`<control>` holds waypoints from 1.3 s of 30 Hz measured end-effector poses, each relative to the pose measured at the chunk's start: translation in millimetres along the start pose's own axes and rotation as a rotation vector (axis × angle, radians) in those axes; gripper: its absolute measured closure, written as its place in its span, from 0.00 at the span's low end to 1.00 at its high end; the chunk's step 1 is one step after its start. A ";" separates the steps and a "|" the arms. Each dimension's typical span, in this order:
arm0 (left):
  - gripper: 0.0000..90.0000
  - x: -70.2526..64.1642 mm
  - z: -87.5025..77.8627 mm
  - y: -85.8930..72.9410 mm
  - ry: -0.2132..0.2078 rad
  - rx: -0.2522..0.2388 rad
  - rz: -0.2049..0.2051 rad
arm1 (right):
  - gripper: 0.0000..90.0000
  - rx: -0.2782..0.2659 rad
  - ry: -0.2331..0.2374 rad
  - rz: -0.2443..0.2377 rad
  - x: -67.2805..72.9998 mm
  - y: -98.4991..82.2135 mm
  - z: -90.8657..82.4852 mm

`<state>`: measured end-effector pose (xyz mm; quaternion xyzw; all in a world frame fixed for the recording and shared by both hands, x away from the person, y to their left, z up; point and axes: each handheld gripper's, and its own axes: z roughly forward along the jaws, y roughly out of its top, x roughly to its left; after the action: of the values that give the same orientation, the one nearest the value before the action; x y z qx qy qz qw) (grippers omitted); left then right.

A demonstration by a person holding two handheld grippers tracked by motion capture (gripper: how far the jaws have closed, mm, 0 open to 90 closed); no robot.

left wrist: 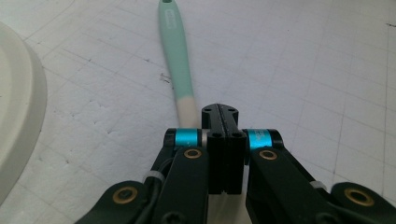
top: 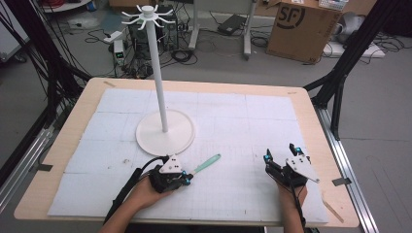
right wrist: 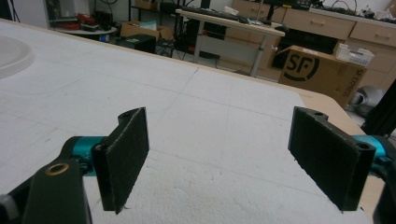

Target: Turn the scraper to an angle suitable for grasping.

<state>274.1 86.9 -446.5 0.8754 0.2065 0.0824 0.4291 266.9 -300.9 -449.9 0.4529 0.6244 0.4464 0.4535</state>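
Note:
A slim tool with a mint-green handle point(top: 208, 163) and a cream end lies on the white mat, pointing away to the right of the stand. My left gripper point(top: 185, 177) is shut at its near end. In the left gripper view the handle point(left wrist: 175, 56) runs up from the closed jaws, and its cream end point(left wrist: 189, 112) slips under the left jaw at my left gripper point(left wrist: 224, 114). My right gripper point(top: 282, 154) rests open near the mat's front right. Its pads point(right wrist: 123, 154) stand wide apart with bare mat between them, around my right gripper point(right wrist: 229, 158).
A white stand point(top: 165, 131) with a tall pole and a hook crown point(top: 146, 14) rises from a round base just beyond the left gripper; the base edge point(left wrist: 18, 107) lies close on its left. The wooden table edge point(top: 316, 121) frames the mat. Cables and a cardboard box point(top: 301, 29) lie on the floor.

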 end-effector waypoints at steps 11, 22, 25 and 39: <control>1.00 -6.7 1.5 1.5 0.039 0.026 0.051 | 0.24 0.004 -0.002 0.004 -0.5 0.2 0.6; 1.00 -2.3 -8.2 -3.2 0.094 0.044 0.031 | 0.24 0.003 0.001 0.005 -1.3 0.2 0.6; 1.00 5.2 -15.4 -8.3 0.103 0.038 0.001 | 0.24 0.002 0.001 0.007 -1.4 0.1 0.7; 1.00 23.0 -37.2 -17.8 0.044 0.016 -0.031 | 0.24 0.003 0.000 0.008 -1.4 0.1 0.7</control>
<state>277.6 133.3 -438.3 0.8735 0.2304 0.0933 0.4185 267.9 -302.1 -449.8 0.4561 0.6232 0.4474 0.4510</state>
